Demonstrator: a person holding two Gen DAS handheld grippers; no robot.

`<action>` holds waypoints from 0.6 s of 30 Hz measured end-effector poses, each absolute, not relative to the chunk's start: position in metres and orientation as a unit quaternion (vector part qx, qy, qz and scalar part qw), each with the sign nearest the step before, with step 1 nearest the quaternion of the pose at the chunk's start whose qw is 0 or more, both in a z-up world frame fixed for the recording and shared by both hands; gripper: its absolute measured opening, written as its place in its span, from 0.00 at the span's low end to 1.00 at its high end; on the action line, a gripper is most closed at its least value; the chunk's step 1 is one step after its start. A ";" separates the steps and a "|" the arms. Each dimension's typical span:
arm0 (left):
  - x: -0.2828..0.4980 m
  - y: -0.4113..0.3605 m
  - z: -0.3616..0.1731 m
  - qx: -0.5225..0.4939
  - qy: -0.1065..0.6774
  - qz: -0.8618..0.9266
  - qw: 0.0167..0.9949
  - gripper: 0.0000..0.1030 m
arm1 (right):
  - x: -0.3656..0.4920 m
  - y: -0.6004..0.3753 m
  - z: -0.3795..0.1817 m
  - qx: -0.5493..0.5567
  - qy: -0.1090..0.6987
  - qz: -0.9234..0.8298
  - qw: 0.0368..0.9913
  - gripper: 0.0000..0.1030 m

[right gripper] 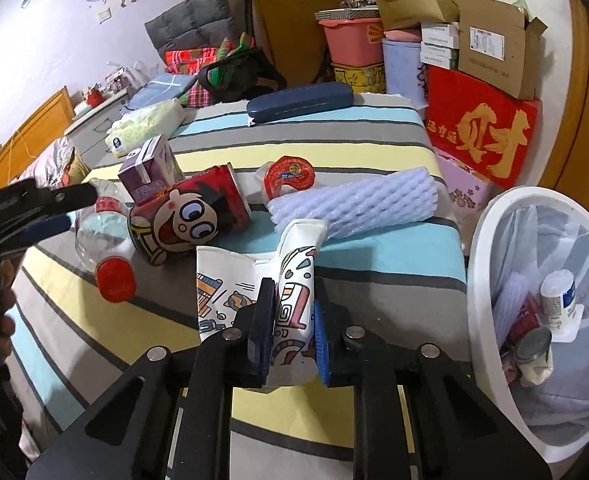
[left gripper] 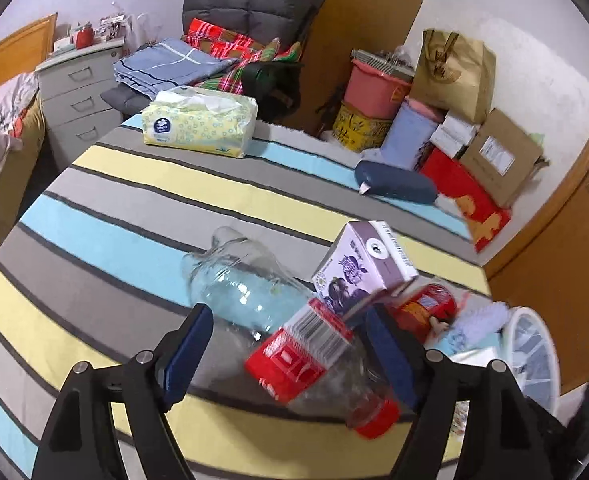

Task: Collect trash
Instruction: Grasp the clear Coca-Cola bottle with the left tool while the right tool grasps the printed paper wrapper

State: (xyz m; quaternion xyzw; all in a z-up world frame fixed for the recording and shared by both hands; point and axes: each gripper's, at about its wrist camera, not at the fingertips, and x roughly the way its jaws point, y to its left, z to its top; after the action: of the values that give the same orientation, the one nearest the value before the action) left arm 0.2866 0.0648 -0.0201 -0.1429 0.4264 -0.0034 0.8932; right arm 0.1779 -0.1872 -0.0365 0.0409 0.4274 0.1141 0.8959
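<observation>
My left gripper (left gripper: 286,344) is open around a clear plastic bottle (left gripper: 306,348) with a red label and red cap, lying on the striped table (left gripper: 134,200). A purple drink carton (left gripper: 364,266) and a red cartoon cup (right gripper: 190,216) lie just beyond it. My right gripper (right gripper: 290,332) is shut on a white printed paper wrapper (right gripper: 294,280), held just above the table. A white foam net sleeve (right gripper: 358,204) and a red-lidded cup (right gripper: 290,176) lie behind it. The left gripper also shows in the right wrist view (right gripper: 54,212).
A white trash bin (right gripper: 490,280) with a bag and several pieces of trash stands right of the table. A tissue pack (left gripper: 200,122) and a dark blue case (left gripper: 396,182) lie at the table's far side. Boxes and bags are stacked against the wall behind.
</observation>
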 end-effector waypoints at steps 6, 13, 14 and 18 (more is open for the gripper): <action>0.296 0.051 -0.042 -0.134 0.453 -0.003 0.881 0.76 | 0.180 -0.190 -0.037 0.046 0.427 0.110 0.897 0.18; 0.288 0.053 -0.050 -0.099 0.457 0.013 0.884 0.76 | 0.179 -0.190 -0.039 0.051 0.426 0.114 0.896 0.18; 0.287 0.056 -0.049 -0.103 0.451 0.009 0.887 0.76 | 0.178 -0.190 -0.038 0.052 0.425 0.114 0.896 0.18; 0.288 0.058 -0.038 -0.094 0.429 0.002 0.899 0.76 | 0.177 -0.190 -0.038 0.052 0.424 0.114 0.897 0.18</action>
State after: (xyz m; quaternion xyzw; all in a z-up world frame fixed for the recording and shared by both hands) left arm 0.2883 0.0578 -0.0378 -0.0941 0.4286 0.0017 0.8986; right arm 0.1771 -0.1900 -0.0378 0.0515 0.4242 0.1136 0.8970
